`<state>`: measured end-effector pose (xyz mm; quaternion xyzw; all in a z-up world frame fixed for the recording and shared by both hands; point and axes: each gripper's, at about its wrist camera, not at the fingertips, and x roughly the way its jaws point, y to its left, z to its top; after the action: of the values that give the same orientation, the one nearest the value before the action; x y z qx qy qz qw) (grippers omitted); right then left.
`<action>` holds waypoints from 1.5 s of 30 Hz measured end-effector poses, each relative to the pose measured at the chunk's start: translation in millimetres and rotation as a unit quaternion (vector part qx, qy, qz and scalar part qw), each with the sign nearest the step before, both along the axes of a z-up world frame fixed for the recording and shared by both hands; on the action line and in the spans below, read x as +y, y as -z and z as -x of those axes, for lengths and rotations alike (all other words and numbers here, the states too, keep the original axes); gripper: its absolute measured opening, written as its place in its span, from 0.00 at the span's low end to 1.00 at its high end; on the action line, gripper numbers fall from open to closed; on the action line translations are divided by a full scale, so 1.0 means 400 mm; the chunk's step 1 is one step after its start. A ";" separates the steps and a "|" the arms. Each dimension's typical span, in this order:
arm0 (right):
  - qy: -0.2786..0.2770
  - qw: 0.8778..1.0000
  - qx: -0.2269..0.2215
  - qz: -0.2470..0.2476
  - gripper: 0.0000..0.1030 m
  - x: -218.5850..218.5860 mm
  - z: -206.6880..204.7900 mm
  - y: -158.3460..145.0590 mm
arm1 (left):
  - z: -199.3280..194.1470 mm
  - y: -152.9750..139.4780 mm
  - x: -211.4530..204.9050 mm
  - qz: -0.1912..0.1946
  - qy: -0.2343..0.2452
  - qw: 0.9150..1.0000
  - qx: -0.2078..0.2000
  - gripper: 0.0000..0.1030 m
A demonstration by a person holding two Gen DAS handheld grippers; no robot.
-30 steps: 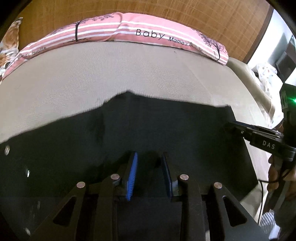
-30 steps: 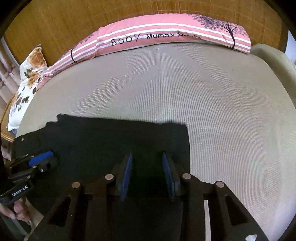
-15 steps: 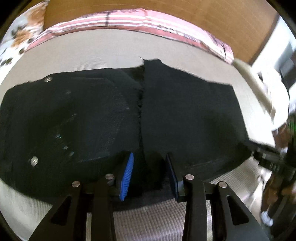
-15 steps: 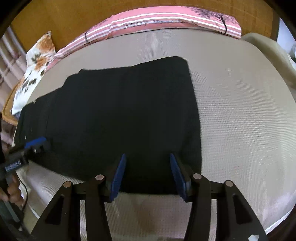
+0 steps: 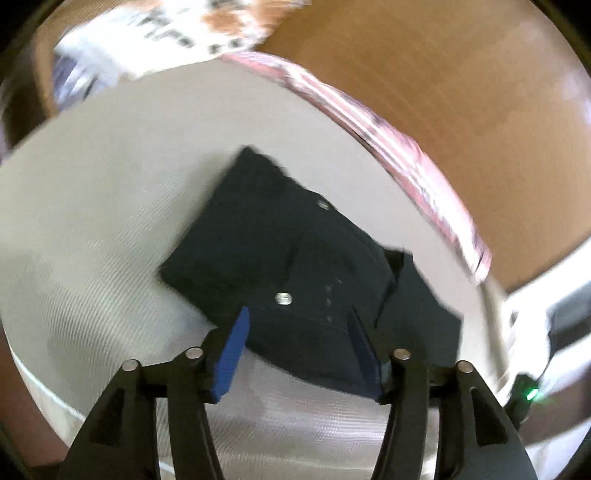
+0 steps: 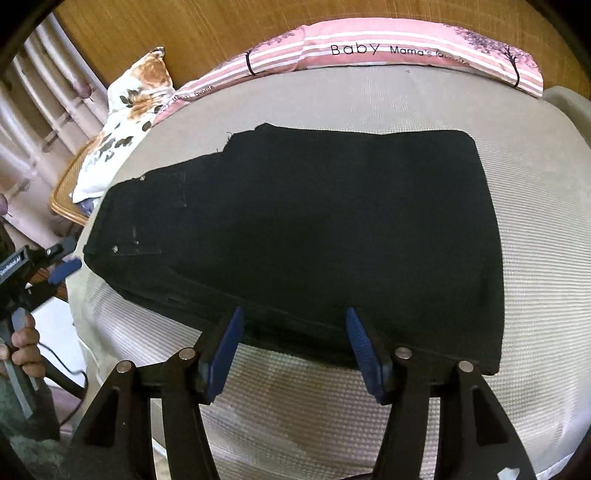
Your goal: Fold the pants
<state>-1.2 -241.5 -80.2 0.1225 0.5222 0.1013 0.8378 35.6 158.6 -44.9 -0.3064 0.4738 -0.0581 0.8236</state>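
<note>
The black pants (image 6: 295, 236) lie folded flat on the beige bed mat (image 6: 535, 258), waist and rivets to the left. My right gripper (image 6: 295, 352) hovers over their near edge; its jaws are opening and the blue pads press on nothing. In the blurred, tilted left wrist view the pants (image 5: 295, 266) lie beyond my left gripper (image 5: 299, 356), whose jaws are also opening with no cloth pinched. The right wrist view shows the left gripper (image 6: 62, 266) off the pants' waist end, held by a hand (image 6: 22, 343).
A pink striped pillow (image 6: 388, 48) runs along the far side of the bed against a woven wooden wall (image 6: 184, 26). A floral pillow (image 6: 125, 122) and a wicker seat (image 6: 68, 195) are at the far left. The mat's near edge (image 6: 110, 369) drops off at lower left.
Both grippers released the cloth and drew back toward the near edge with wider jaws. The pants now lie folded flat. The left gripper swung toward the waist end and rolled.
</note>
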 end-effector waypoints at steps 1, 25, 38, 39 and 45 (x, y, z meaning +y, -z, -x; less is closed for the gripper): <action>0.001 1.000 -0.001 -0.005 0.54 0.000 -0.001 -0.003 | 0.006 0.016 0.030 0.033 -0.017 0.999 0.007 0.59; 0.016 1.000 0.017 -0.003 0.55 0.017 -0.044 0.006 | -0.031 0.210 0.139 0.213 -0.108 0.971 0.030 0.67; 0.008 1.000 0.016 -0.021 0.55 0.043 -0.055 0.001 | -0.036 0.201 0.134 0.171 -0.108 0.979 0.020 0.41; 0.009 1.000 0.017 -0.021 0.55 0.042 -0.056 0.002 | -0.033 0.200 0.136 0.168 -0.108 0.980 0.021 0.41; 0.010 0.999 0.014 -0.028 0.55 0.040 -0.052 0.000 | -0.045 0.193 0.132 0.151 -0.110 0.982 0.035 0.42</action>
<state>19.5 -225.4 -80.1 0.1527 0.5299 0.1052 0.8275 53.7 211.2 -122.2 -0.4793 0.4517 -0.0273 0.7520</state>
